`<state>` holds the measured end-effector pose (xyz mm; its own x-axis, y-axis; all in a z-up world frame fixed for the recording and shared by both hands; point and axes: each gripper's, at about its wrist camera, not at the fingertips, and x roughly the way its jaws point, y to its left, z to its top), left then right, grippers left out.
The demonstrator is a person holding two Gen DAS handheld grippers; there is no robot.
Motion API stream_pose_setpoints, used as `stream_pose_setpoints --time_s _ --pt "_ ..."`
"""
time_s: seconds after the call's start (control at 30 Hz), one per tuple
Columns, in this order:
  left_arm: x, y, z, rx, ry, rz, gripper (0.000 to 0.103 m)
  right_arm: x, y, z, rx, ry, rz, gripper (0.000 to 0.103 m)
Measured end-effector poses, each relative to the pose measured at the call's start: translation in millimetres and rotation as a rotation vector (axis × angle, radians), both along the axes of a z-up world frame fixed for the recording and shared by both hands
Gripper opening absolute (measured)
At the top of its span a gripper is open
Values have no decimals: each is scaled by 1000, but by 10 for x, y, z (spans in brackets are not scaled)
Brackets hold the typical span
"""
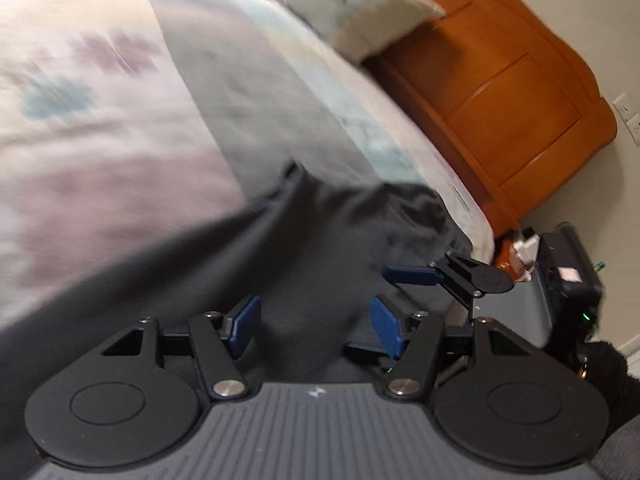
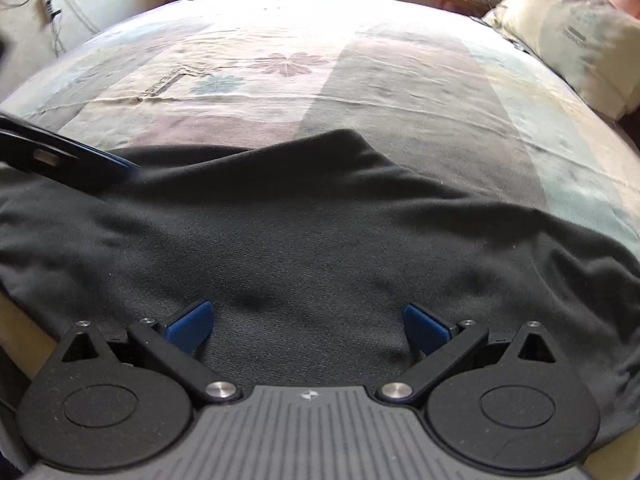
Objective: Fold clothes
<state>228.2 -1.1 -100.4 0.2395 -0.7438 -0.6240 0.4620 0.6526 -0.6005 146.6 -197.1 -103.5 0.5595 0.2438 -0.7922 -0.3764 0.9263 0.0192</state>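
A dark grey garment (image 2: 320, 240) lies spread and wrinkled across the near part of a bed with a floral sheet (image 2: 280, 64). My right gripper (image 2: 308, 326) hovers low over its near half, jaws wide open, nothing between the blue pads. In the blurred left wrist view my left gripper (image 1: 316, 326) is also open just above the same garment (image 1: 320, 248), with no cloth pinched. One blue finger of the right gripper (image 1: 408, 276) shows just beyond it to the right. A finger of the left gripper (image 2: 116, 162) reaches in over the garment's far left edge.
A pale pillow (image 2: 580, 40) rests at the bed's far right against an orange wooden headboard (image 1: 500, 100). A black case or device (image 1: 568, 280) stands on the floor beside the bed. The bed's near wooden edge (image 2: 20, 320) runs along the lower left.
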Motion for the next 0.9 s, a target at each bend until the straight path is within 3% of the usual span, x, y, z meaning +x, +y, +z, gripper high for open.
stream_pose_setpoints --time_s 0.17,0.3,0.5,0.67,0.9 --pt "327 -252 -123 4 -75 42 61 38 -55 -21 19 -18 19 103" --pt "492 -389 -18 42 -126 72 60 70 -52 -34 24 -37 28 103" --pt "277 33 152 -22 -118 99 63 58 -62 24 26 -34 43 103" --pt "168 455 -5 -65 4 192 67 142 12 220 45 -91 169 103" --pt "253 627 -178 -97 39 279 68 557 514 194 61 -113 442 103"
